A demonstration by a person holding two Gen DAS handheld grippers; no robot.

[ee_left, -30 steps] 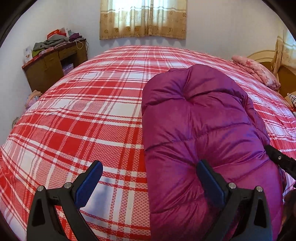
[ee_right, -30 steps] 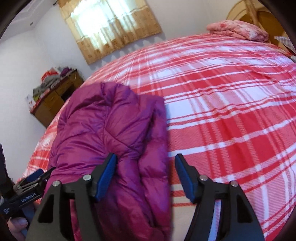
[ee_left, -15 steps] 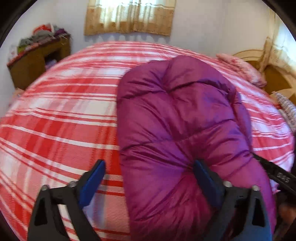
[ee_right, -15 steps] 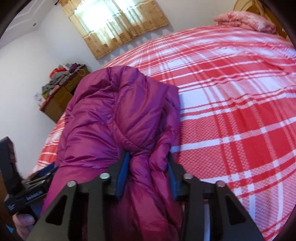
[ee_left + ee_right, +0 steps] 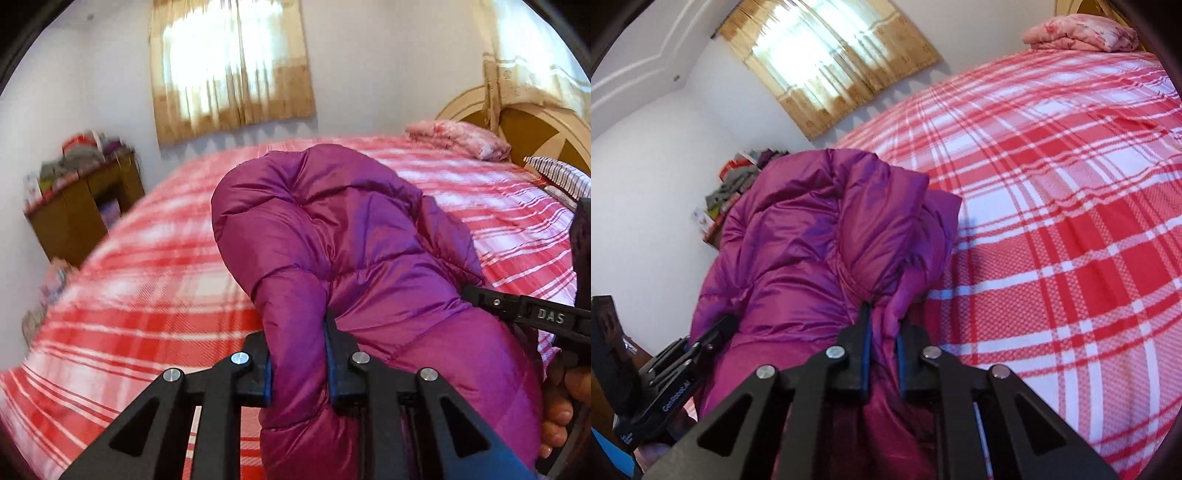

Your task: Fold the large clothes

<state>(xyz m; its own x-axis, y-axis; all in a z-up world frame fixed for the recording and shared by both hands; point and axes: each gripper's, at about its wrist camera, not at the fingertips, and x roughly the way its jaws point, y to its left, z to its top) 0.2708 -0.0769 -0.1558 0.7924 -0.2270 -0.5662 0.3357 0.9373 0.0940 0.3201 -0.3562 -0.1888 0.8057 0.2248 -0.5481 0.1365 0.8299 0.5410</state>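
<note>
A purple puffer jacket [image 5: 362,251] lies folded lengthwise on the red plaid bed [image 5: 147,280]; its near end is lifted off the cover. My left gripper [image 5: 298,354] is shut on the jacket's near left edge. My right gripper [image 5: 884,332] is shut on the jacket's [image 5: 820,236] near right edge. The right gripper also shows at the right of the left wrist view [image 5: 524,310], and the left gripper shows at the lower left of the right wrist view [image 5: 679,373]. The jacket's near hem is hidden behind the grippers.
A pink folded blanket [image 5: 458,138] and a striped pillow [image 5: 557,173] lie by the wooden headboard [image 5: 535,129]. A wooden desk [image 5: 81,206] piled with clothes stands left of the bed. A curtained window [image 5: 229,66] is on the far wall.
Both grippers have closed on the jacket's near edges, the right first, then the left. Both have risen, lifting the near end of the jacket off the bed.
</note>
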